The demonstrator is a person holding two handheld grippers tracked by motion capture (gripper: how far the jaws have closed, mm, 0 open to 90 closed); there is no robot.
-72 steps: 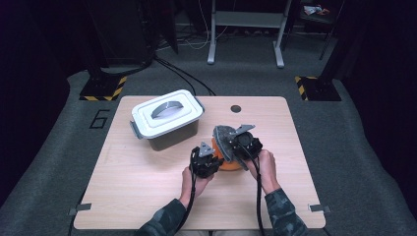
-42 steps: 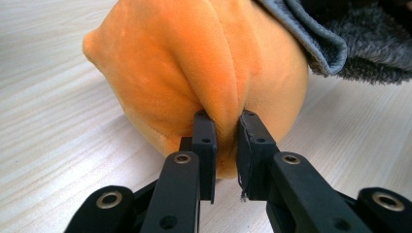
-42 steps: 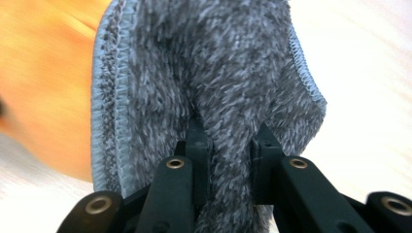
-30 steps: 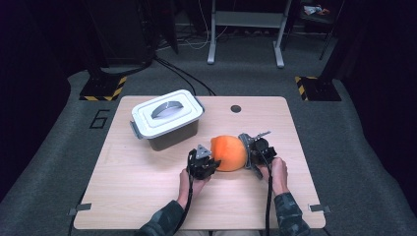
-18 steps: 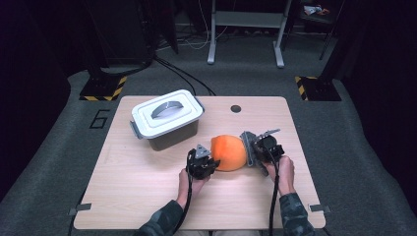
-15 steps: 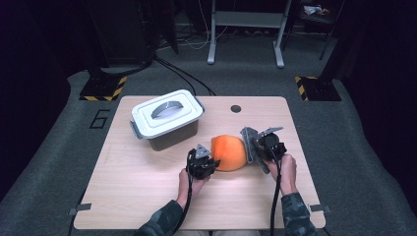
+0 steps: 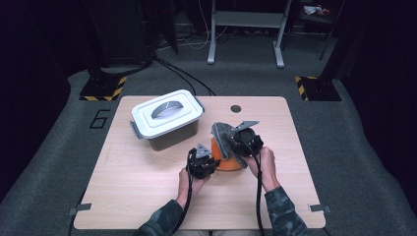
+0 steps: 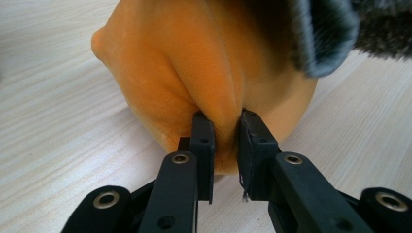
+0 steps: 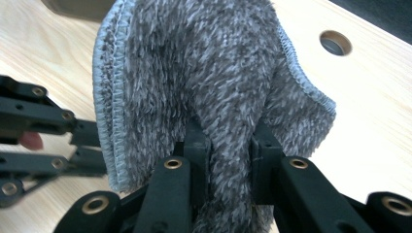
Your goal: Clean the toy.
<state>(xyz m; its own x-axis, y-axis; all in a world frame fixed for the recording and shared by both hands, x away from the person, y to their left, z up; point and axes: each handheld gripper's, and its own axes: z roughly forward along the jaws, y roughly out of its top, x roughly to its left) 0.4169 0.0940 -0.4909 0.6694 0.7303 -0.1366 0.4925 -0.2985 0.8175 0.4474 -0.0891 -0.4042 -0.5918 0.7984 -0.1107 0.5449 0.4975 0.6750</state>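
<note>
Two cloths sat mid-table (image 7: 147, 196). Left gripper (image 8: 224, 145) fingers were clamped on a fold of the orange cloth (image 8: 194, 63), which rested on the wood. Right gripper (image 9: 228, 145) fingers pinched the grey cloth (image 9: 204, 63), draped above it.

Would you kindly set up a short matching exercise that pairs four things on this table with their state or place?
Things:
1. orange cloth
2. grey cloth
3. box
4. hole

States:
A. lid on, handle flat
B. pinched by left gripper
C. in tabletop near far edge
D. lifted by right gripper

Pairs: 1-B, 2-D, 3-A, 4-C
</note>
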